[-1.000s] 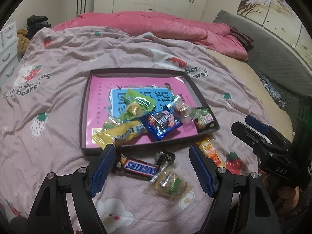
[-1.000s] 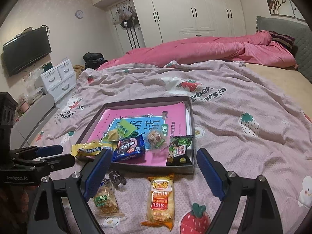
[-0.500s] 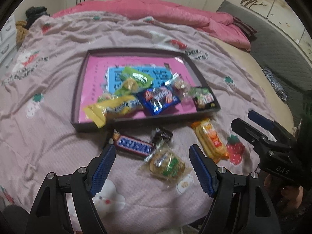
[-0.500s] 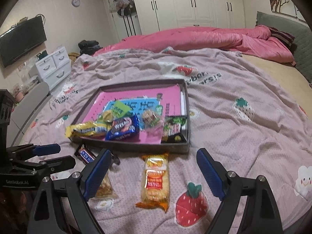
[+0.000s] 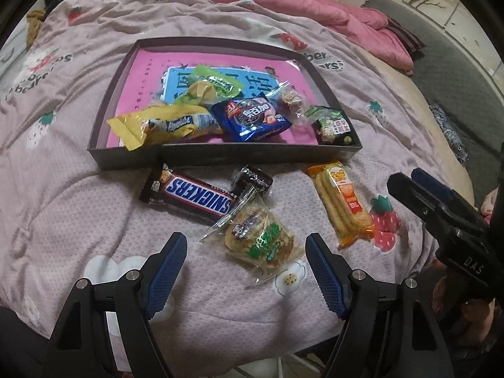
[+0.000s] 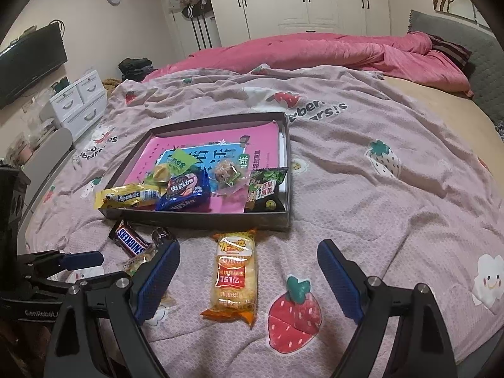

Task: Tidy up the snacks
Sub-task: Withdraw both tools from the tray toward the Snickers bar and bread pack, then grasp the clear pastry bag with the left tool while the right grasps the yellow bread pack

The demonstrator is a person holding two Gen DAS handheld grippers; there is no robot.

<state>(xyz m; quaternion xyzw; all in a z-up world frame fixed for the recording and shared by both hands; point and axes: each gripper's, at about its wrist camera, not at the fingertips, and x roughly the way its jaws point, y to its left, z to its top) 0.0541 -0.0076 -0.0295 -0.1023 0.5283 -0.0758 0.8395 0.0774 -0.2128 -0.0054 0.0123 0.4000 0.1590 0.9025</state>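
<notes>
Snacks are partly sorted: several packets lie in the dark tray [image 5: 220, 157], while the Snickers bar [image 5: 192, 197], clear cookie packet [image 5: 261, 242] and orange cracker pack [image 6: 234, 277] wait on the bedspread [image 6: 393, 220] before the empty, spread left gripper [image 5: 244, 271] and right gripper [image 6: 249, 278].

Bed [image 6: 393, 189] under a pinkish strawberry-print cover, and the tray [image 5: 220, 157] sits right on it. Just in front of the tray: a Snickers bar [image 5: 192, 196], a small dark candy [image 5: 253, 179] beside it, a clear-wrapped cookie [image 5: 261, 239] nearer still, and an orange cracker pack [image 6: 234, 278] off toward the tray's right corner. Behind the tray, a rumpled pink quilt [image 6: 315, 52].
</notes>
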